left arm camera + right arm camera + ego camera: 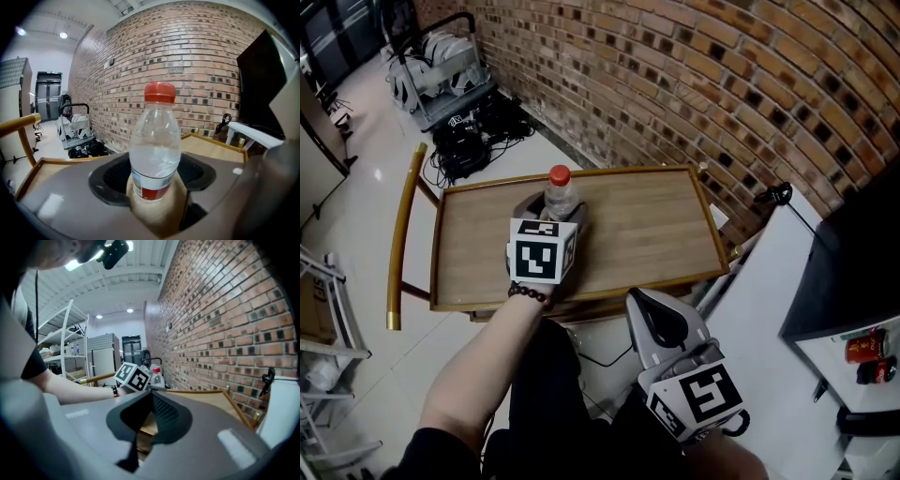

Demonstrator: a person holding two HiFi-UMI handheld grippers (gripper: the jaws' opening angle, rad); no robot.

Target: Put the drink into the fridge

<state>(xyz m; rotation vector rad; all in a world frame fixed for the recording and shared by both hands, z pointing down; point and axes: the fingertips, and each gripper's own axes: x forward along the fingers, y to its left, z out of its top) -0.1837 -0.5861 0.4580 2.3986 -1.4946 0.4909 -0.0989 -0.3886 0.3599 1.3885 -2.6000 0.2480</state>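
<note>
A clear water bottle (560, 197) with a red cap and a red and white label stands upright on the wooden cart tray (647, 234). My left gripper (555, 210) reaches around it from the near side. In the left gripper view the bottle (155, 150) stands between the two wide-set black pads (110, 180), close to both, and I see no squeeze on it. My right gripper (649, 306) hangs low in front of the tray's near edge, its jaws together and empty. The right gripper view shows the bottle (156, 376) far off behind the left marker cube (132, 377).
A white fridge (769, 319) stands at the right with red cans (862, 351) on a shelf and a black plug (778, 195) on top. A brick wall (694, 84) runs behind the cart. The cart's wooden handle (403, 234) sticks out left. A trolley (441, 70) and cables (464, 145) sit far left.
</note>
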